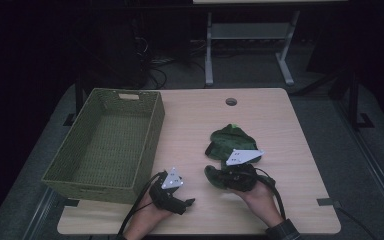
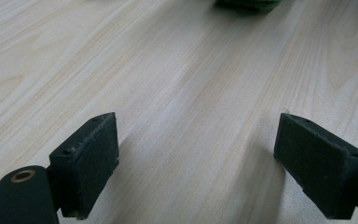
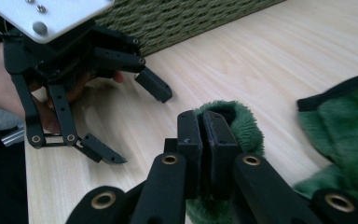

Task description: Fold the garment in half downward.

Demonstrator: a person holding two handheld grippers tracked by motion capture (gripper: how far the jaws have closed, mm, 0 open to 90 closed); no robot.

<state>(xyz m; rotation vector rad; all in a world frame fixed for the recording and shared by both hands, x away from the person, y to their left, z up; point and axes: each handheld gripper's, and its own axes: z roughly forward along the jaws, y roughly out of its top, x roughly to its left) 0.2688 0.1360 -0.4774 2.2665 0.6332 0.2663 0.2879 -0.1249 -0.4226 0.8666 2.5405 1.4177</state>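
Two tools work here: the right tool (image 3: 200, 140) pinches a fold of the fuzzy green cloth (image 1: 230, 142) at centre-right of the high view, jaws nearly together, while the left tool (image 1: 180, 200) sits wide and empty on the pale wood tabletop (image 1: 275, 120). The woven green basket (image 1: 75, 165), rectangular, lies at left, beyond the left tool.

Counter (image 2: 177, 84): pale wood-grain laminate, smooth, with a soft sheen. Basket (image 1: 111, 142): woven olive cord, coarse and matt. Green glove (image 3: 242, 126): plush, fuzzy cloth with a black ribbed cuff edge. Right tongs (image 3: 204, 140) and left tongs (image 3: 135, 121): matt black plastic links with brass-coloured rivets; pads dull, slightly grainy. Plate (image 3: 51, 14) on the left tongs: smooth pale grey, with metal screws.
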